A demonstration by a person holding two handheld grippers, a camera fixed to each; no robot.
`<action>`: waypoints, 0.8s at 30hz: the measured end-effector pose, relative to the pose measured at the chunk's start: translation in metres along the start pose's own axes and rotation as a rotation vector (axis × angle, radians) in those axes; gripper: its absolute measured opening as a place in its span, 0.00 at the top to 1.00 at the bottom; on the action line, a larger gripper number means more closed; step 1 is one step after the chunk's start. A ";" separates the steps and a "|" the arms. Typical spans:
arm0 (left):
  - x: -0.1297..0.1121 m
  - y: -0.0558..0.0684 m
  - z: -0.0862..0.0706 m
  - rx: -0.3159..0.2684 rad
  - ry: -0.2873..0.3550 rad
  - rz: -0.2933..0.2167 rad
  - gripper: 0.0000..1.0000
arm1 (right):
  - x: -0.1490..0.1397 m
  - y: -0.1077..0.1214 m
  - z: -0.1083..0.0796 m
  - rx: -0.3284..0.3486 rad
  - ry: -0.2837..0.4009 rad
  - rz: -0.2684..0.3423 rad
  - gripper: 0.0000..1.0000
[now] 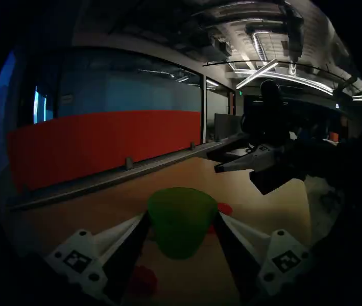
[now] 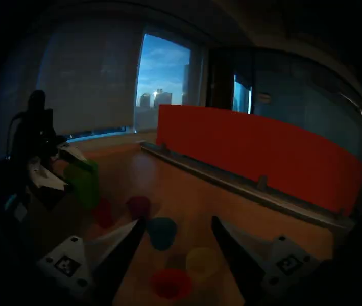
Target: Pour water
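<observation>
Your left gripper (image 1: 182, 218) clamps the green cup (image 1: 181, 237) between both fingers (image 1: 124, 239) — rim up, long axis near upright. Your right gripper (image 2: 176, 221) hangs spread and empty; the blue cup (image 2: 163, 232) sits on the table (image 2: 191, 194) just ahead of it and lower, the green cup off to its left. Pouring, I judge, means tipping the rim toward the right gripper's side.

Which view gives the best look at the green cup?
Left gripper view: the green cup sits large and centred between the fingers of the left gripper, which press on both its sides. The right gripper view shows the same cup small, dim and far to the left.
</observation>
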State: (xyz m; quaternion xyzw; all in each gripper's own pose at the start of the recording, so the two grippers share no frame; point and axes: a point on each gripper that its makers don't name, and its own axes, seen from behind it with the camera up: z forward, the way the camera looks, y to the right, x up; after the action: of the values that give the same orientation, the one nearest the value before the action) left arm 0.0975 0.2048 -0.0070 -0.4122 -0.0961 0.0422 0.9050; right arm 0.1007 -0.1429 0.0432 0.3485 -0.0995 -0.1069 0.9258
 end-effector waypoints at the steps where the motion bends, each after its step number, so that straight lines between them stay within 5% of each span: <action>1: 0.000 -0.003 -0.003 0.008 0.000 0.001 0.14 | 0.000 -0.001 0.002 0.004 -0.003 -0.003 0.05; 24: 0.005 -0.047 -0.050 0.119 0.057 -0.014 0.14 | -0.013 -0.021 0.039 0.081 -0.136 -0.051 0.05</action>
State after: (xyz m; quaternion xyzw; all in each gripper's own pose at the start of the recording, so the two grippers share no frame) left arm 0.1130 0.1378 -0.0026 -0.3579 -0.0706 0.0300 0.9306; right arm 0.0756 -0.1795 0.0567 0.3802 -0.1576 -0.1500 0.8989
